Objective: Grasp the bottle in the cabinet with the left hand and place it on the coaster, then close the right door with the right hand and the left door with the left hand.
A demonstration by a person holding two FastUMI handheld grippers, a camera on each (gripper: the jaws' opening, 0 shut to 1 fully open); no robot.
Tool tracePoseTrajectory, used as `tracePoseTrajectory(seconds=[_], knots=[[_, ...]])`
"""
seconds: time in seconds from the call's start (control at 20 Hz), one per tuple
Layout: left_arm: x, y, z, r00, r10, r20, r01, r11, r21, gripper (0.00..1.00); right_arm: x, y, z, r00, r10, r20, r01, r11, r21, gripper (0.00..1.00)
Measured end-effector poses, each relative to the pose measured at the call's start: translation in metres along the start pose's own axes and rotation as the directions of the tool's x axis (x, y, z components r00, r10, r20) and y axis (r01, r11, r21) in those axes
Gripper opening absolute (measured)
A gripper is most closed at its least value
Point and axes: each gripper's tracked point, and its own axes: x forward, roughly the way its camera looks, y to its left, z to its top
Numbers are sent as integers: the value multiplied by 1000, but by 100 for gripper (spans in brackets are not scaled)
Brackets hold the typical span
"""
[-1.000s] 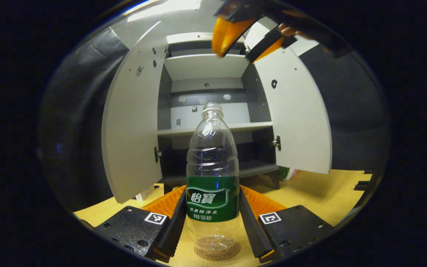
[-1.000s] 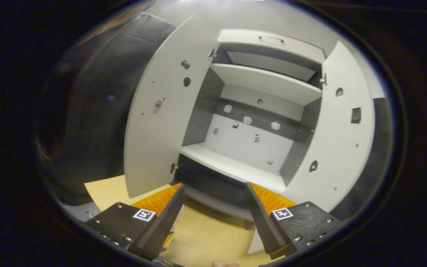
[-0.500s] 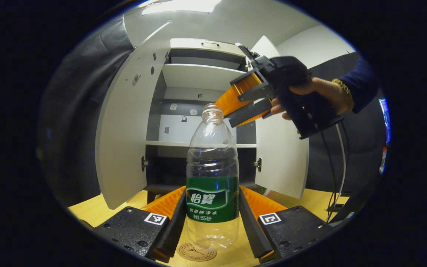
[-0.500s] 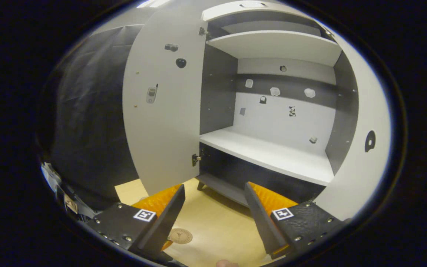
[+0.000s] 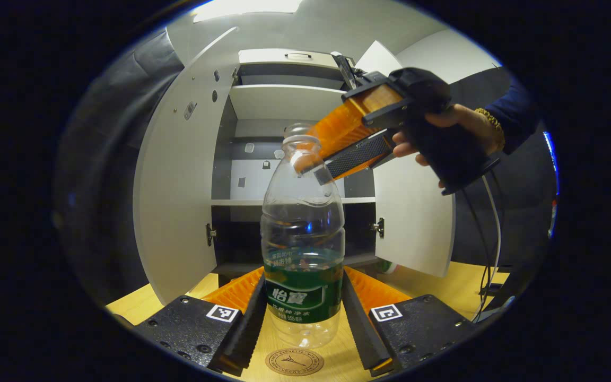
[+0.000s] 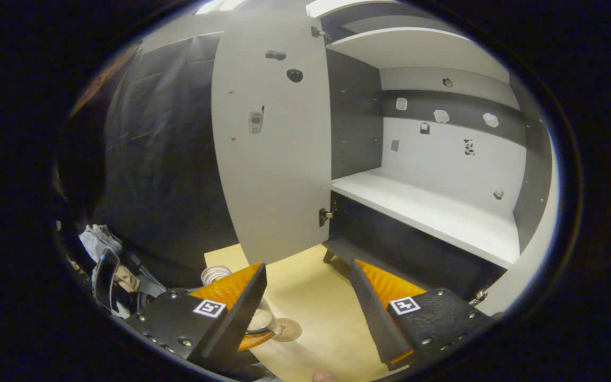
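- The left gripper (image 5: 304, 313) has both fingers pressed on the green-labelled belly of the bottle (image 5: 303, 249), 1 finger at 9 o'clock of it and 1 at 3 o'clock; the grip sits low on the body, probably to keep the bottle steady.
- The bottle is clear, uncapped and upright, and it looks to hang just above the wooden table (image 5: 459, 281) rather than stand on it.
- The coaster (image 5: 294, 362), a round brown disc, lies at 6 o'clock of the bottle's base, nearer the camera, so the bottle seems not yet set on it.
- The left gripper points level toward the cabinet (image 5: 289, 159), whose 2 doors stand open: the left door (image 5: 178, 175) at 9 o'clock of the bottle, the right door (image 5: 411, 223) at 3 o'clock.
- The right gripper (image 5: 311, 168), seen in the left gripper view at 1 o'clock of the bottle, slants down from a hand (image 5: 459, 127) in a dark sleeve, its tips by the bottle's neck; whether it touches the neck I cannot tell.
- In the right gripper view its fingers (image 6: 385, 313) stand apart with nothing between them, aimed at the cabinet's lower shelf (image 6: 433, 212).
- That high, tilted pose looks like a wait for the right door's closing.
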Motion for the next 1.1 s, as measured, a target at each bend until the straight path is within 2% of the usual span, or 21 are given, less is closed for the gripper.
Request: tracePoseTrajectory(seconds=[0.1, 0.25, 0.4, 0.6, 0.65, 0.8, 0.9, 0.95, 1.0, 1.1], knots=[[1, 0, -16, 999, 14, -30, -14, 1000, -11, 76, 1, 4, -9, 1000, 3, -19, -3, 1000, -4, 97], [2, 4, -42, 997, 49, -63, -49, 999, -9, 76, -7, -18, -8, 995, -96, -2, 96, 995, -35, 97], [8, 9, -72, 991, 76, -112, -77, 997, -5, 76, -26, -22, 17, 987, -151, 62, 151, 989, 8, 97], [16, 18, -107, 978, 114, -174, -118, 993, -13, 76, -74, -31, 62, 948, -263, 177, 265, 964, 13, 94], [17, 19, -113, 975, 120, -188, -124, 992, -12, 76, -85, -33, 71, 937, -288, 197, 292, 957, 11, 97], [19, 22, -129, 969, 133, -209, -137, 991, -4, 76, -112, -45, 86, 907, -352, 231, 357, 934, 21, 94], [13, 24, -144, 957, 141, -254, -149, 989, -13, 76, -125, -52, 90, 891, -381, 245, 381, 923, 49, 94], [13, 23, -139, 961, 140, -237, -149, 989, -18, 76, -128, -55, 90, 886, -392, 247, 388, 919, 67, 97], [11, 22, -136, 965, 141, -223, -148, 989, -12, 79, -132, -58, 90, 882, -401, 248, 394, 915, 81, 94], [6, 20, -144, 959, 138, -248, -142, 990, 5, 80, -136, -62, 90, 876, -409, 255, 398, 913, 94, 94]])
